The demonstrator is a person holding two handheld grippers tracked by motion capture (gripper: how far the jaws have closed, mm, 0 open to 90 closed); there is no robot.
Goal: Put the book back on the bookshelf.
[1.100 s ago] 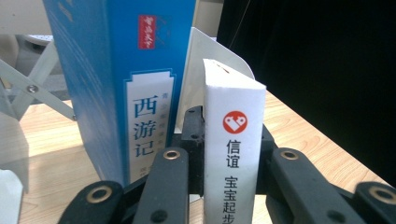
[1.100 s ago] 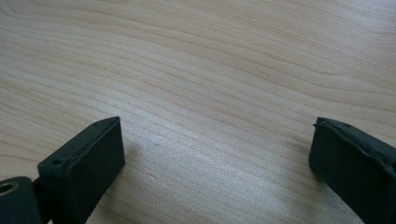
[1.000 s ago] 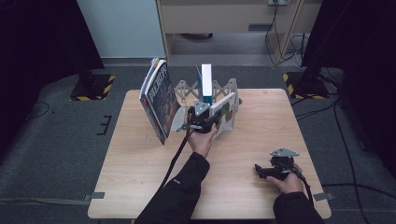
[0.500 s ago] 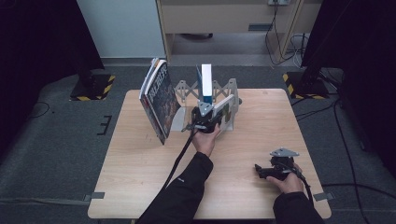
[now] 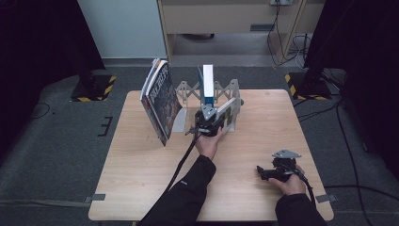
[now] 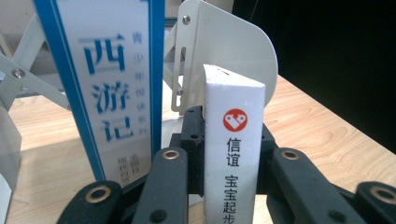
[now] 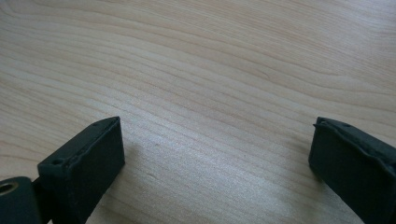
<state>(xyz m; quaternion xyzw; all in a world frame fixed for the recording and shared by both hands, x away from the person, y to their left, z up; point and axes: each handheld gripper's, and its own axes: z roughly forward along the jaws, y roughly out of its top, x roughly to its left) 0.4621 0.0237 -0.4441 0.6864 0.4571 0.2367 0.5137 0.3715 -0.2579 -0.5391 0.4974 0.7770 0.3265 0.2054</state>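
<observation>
Wooden table [image 5: 141, 174]; left gripper [image 6: 232, 154] clamped on white book [image 6: 232, 140] beside rack [image 5: 231, 101]; right gripper [image 7: 217, 158] jaws wide.

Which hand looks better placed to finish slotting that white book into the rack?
The left. The left gripper already clamps the white book at the folding book rack, beside the blue-edged book. The right gripper rests open on the table, apart from the rack.
</observation>
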